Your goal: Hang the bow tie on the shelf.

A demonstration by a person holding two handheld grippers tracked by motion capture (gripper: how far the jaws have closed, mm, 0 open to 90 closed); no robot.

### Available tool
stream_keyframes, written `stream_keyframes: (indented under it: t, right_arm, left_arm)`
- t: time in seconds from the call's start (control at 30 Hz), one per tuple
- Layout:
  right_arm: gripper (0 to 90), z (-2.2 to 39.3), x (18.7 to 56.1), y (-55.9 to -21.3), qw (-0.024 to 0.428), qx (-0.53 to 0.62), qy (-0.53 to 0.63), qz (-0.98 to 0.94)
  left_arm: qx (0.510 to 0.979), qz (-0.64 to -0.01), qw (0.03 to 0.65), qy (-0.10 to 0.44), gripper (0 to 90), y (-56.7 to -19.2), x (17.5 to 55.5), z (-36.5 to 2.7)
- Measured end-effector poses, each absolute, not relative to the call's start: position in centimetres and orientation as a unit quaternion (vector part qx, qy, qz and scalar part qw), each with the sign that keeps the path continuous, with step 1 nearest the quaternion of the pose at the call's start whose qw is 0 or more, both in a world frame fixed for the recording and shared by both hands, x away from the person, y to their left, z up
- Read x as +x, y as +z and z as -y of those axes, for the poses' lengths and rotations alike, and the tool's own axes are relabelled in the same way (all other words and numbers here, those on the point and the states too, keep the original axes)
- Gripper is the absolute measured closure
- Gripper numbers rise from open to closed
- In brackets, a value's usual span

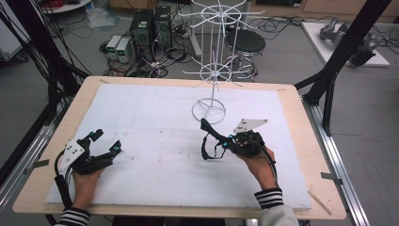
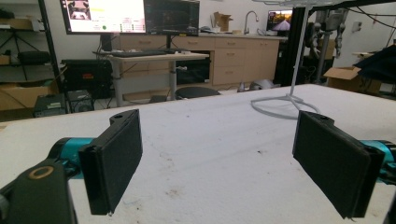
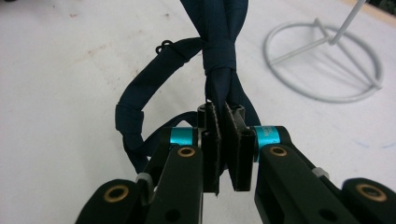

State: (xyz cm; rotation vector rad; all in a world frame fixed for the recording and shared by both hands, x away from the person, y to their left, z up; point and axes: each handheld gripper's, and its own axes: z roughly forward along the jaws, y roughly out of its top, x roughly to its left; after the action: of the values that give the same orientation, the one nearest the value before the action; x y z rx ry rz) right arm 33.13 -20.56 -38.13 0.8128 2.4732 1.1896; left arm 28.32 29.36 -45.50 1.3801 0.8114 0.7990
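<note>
Navy strap point(image 3: 219, 56) pinched in right hand-held gripper point(image 3: 223, 140), above white board point(image 1: 155, 136)

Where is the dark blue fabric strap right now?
The dark blue fabric strap hangs pinched in the right tongs, just in front of the white wire stand's ring base.

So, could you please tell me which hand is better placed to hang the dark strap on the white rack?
Right: its gripper already clamps the strap beside the rack.

A white foam sheet point(image 1: 155, 141) covers the wooden table point(image 1: 301, 141), bearing a wire rack point(image 1: 210, 109).
</note>
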Motion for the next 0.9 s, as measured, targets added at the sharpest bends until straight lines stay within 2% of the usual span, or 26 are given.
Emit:
stream_keyframes:
  t: [0.9]
  right_arm:
    - [85.3, 21.0, 32.0, -35.8, 0.204, 0.282, 0.516, -0.783]
  left_arm:
    - [0.601, -0.353, 0.626, 0.348, 16.3, -45.5, 28.3, -29.4]
